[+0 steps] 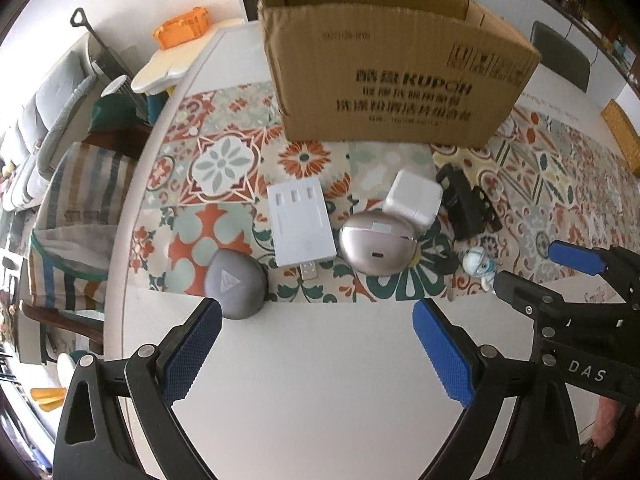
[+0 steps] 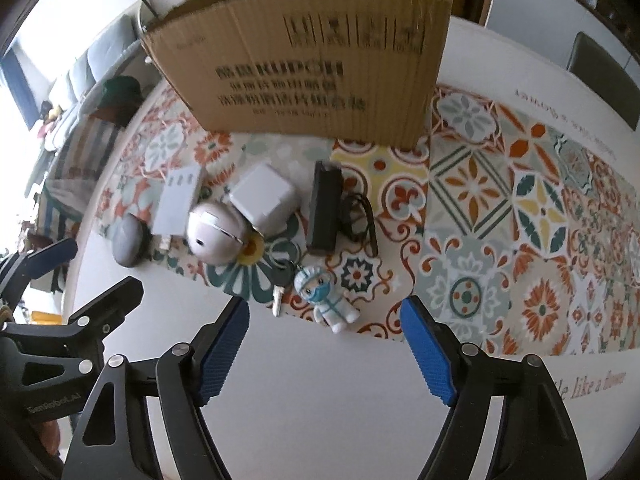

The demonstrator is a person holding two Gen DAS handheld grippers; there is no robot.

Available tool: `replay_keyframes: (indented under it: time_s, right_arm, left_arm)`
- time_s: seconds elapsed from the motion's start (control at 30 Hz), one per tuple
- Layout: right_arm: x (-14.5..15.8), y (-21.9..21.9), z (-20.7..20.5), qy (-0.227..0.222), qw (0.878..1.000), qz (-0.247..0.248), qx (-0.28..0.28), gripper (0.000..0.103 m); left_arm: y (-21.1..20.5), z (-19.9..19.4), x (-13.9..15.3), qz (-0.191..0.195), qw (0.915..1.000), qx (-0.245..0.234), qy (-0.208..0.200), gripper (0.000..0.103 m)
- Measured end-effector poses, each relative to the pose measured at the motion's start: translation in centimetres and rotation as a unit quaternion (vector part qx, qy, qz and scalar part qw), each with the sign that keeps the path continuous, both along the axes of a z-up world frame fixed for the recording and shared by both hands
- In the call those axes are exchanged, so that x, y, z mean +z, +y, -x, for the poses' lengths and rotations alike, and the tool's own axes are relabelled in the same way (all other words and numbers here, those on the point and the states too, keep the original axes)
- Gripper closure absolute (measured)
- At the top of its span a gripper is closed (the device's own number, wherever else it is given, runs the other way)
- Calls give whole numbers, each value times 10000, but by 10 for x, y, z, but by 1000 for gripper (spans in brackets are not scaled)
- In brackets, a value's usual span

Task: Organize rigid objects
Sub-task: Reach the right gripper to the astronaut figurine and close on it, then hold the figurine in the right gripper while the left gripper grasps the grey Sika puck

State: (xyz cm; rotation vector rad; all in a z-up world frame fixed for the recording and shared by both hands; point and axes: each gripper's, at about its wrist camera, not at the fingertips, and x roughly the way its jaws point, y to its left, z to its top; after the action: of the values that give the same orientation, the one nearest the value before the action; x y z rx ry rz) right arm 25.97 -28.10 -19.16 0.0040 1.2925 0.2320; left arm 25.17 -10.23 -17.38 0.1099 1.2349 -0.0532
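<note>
An open cardboard box [image 1: 384, 76] stands at the back of the patterned mat [image 1: 224, 160]; it also shows in the right wrist view [image 2: 312, 60]. In front of it lie a grey pebble-shaped case [image 1: 236, 282], a white USB hub [image 1: 300, 222], a silver oval case [image 1: 376, 244], a white charger cube [image 1: 414, 196], a black block with strap [image 1: 464, 204] and a small masked figurine keychain [image 2: 326, 298]. My left gripper [image 1: 318, 320] is open and empty, just short of the hub. My right gripper [image 2: 324, 320] is open and empty, with the figurine between its fingertips.
The white table [image 1: 320, 380] ends at a curved edge on the left, with a striped chair [image 1: 76, 216] beyond it. An orange container [image 1: 182, 28] sits on a side table at far left. A yellow woven item [image 1: 622, 132] lies at the far right.
</note>
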Motion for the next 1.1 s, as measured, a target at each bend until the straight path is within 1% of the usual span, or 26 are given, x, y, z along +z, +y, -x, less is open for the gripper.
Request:
replay_keyframes:
  time_s: [0.2,0.3,0.6,0.67,0.73,0.93,1.1]
  right_arm:
    - [-20,1,-4,205,9998,32,68,31]
    - [-29,1,-6,287,9995,23,88,36]
    - [-48,9,-17,389,9989,150,230,49]
    - [-52,12,-18,403,9987,165,247,54]
    - [-55,14,-19,413,9986,198,248,57]
    - [-55,19,-20,245,9986,311,347,65]
    - [-57,31,-20,108,9985,349,410,66]
  left_arm:
    - [-6,-3,-15,-28,9998,-64,189,5]
    - [-8,-4,-20,-39,9997,-71,233,5]
    - [-6,-7,-29,-82,9994,-34,325,5]
    - [-6,-7,-30,-85,9994,-15,347,5]
    - [-5,-7,-31,-84,9993,-2,363,5]
    - [-5,-7,-34,-81,9992,0,391,5]
    - [-5,-6,-35,-84,9992,-21,388,5]
